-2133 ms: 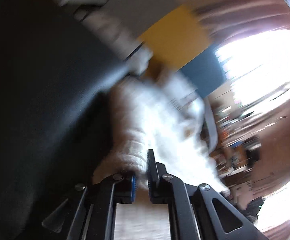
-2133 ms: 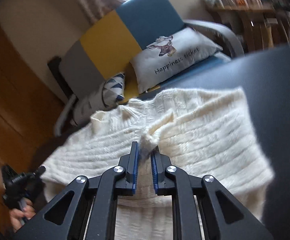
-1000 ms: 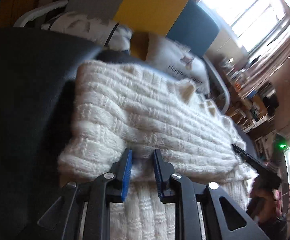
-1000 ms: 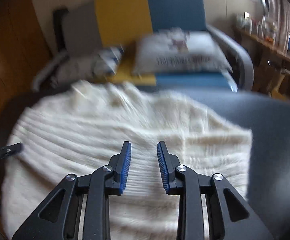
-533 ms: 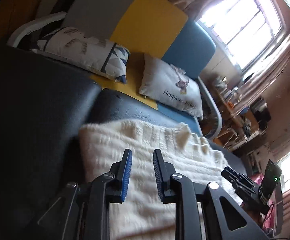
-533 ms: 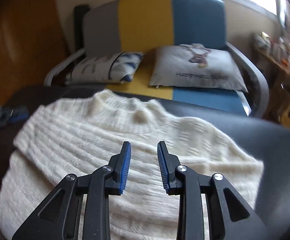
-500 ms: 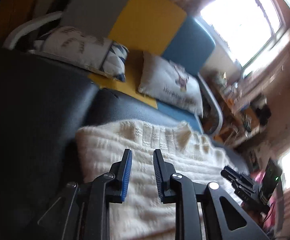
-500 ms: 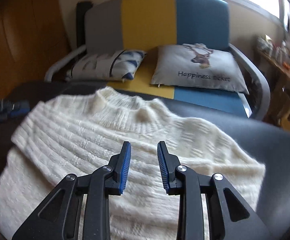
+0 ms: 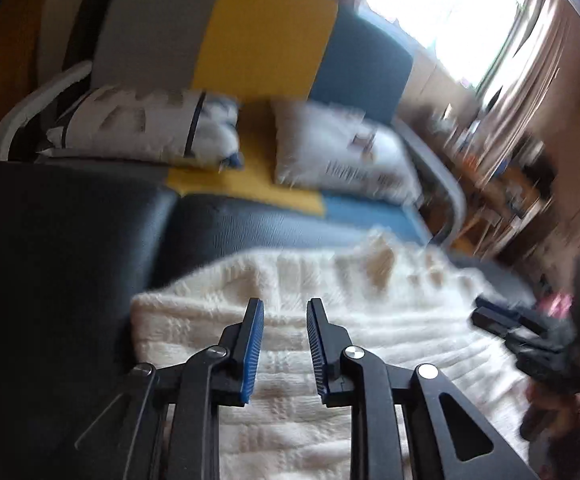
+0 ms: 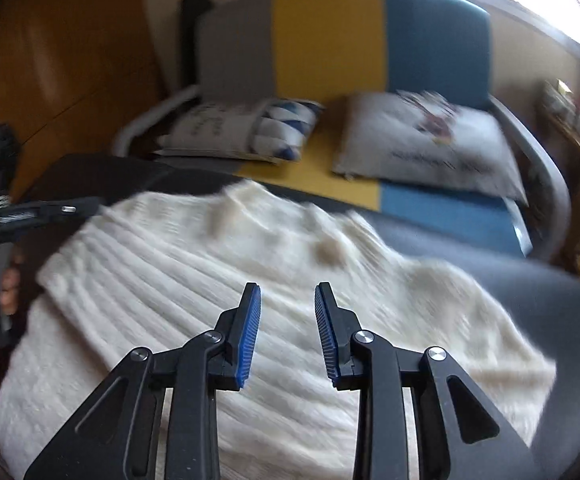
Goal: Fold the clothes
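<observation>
My left gripper (image 9: 284, 308) sits at the bottom middle of its frame. Its blue pads stand a little apart with nothing between them. Just past them lies the white knitted sweater (image 9: 329, 320), spread flat across the lower middle of the frame.

My right gripper (image 10: 288, 292) is the same: blue pads a little apart, holding nothing, above the sweater (image 10: 210, 300). In this frame the sweater fills the middle and lower part, with one layer folded over another.

The sweater rests on a dark padded surface (image 9: 58, 248) that runs to the left side and the right edge. My right gripper also shows at the right edge of the left frame, blurry. Behind, at the top, stands a couch (image 10: 329, 36) in grey, yellow and blue. Two pillows lie on its seat: a patterned pillow (image 10: 242, 128) on the left and a white pillow with writing (image 10: 429, 140) on the right.
</observation>
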Demonstrator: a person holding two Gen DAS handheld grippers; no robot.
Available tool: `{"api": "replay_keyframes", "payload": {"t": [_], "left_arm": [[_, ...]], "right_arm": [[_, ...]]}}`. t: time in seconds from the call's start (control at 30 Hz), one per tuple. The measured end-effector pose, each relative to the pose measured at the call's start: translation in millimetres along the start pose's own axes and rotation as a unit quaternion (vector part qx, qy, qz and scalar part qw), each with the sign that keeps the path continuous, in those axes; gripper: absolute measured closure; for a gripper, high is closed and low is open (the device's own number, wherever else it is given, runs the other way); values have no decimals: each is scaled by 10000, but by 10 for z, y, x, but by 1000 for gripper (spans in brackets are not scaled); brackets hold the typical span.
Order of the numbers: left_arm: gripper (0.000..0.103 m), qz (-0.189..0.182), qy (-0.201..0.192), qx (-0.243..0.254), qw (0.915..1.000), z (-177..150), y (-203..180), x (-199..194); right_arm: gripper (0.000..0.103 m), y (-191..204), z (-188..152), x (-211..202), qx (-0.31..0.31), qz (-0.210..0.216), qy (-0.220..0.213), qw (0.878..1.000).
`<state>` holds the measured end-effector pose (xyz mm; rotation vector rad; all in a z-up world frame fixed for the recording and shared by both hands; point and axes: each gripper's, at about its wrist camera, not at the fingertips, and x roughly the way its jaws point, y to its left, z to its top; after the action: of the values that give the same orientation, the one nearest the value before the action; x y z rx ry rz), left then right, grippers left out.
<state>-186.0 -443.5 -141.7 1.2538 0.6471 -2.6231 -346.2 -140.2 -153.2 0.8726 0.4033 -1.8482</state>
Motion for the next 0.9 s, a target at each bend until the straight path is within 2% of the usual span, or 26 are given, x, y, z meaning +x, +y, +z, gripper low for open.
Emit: {"api": "replay_keyframes", "payload": {"t": [0.03,0.1,0.13,0.23,0.27,0.33,0.4,0.53,0.67,0.73,0.9], "left_arm": [[81,106,200,18,9997,-11,-5,95],[82,117,162,-14,9998,-36,16,153],[83,92,177,-25,9998,-15,-10,127],[82,-412,-118,53,9991,99,-173,-11],[81,-583,-194,161,9980,157,-262,-32],[81,-614,-171,478,9968,243,-466,7],[81,-386,16,735,9965,318,-652,184],[81,-64,538,747,9957,411,-730,677],[82,107,488,529,9973,406,-658,786],[82,184,459,423,9979,405,-622,837],[82,121,314,162,9993,417,-553,784]], "right_arm": [[73,72,-5,81,-137,-3,138,9998],[73,128,-85,325,-347,-297,690,9966],[71,114,-109,338,-311,-248,641,9972],[71,-4,-11,222,-22,17,520,9986],[71,-54,40,175,48,42,419,9991],[71,-140,139,150,70,-110,401,9991],[72,-250,226,202,102,-375,468,9981],[71,-441,267,372,256,-450,608,9968],[73,-547,245,571,308,-551,746,9952],[74,-615,221,584,408,-591,651,9953],[74,-616,208,542,457,-690,647,9945]]}}
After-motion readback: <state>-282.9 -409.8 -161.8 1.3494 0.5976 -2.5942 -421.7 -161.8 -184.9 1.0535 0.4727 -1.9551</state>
